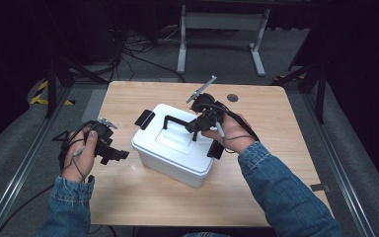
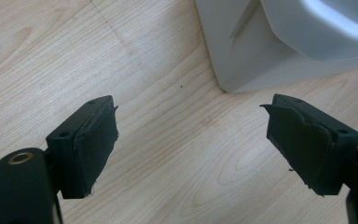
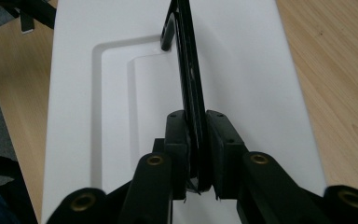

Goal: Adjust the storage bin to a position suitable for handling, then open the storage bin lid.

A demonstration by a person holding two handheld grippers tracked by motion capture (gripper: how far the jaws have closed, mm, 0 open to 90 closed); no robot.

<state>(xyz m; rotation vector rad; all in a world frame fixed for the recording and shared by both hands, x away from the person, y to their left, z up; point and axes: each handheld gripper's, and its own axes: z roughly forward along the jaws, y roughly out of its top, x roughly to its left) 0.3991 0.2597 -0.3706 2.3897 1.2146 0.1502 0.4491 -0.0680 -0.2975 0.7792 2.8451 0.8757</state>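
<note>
One white box point(image 1: 175, 145) sits mid-desk point(image 1: 271, 197), its long axis running from near left to far right. Its single black handle point(image 3: 186, 70) stands upright along the lid, the near end hidden between the pads. The right tongs point(image 3: 196, 140) are clamped on that handle. Two black latches; the right one is partly behind the hand. The left tongs point(image 2: 191, 144) gape wide over bare desk just beside the box, holding nothing.

My jaws are black, with brass-coloured screws. The box point(image 1: 173, 148) is white, its handle point(image 1: 176, 121) black; the surface point(image 1: 271, 148) is pale wood grain, my sleeves point(image 1: 286, 192) blue denim.
</note>
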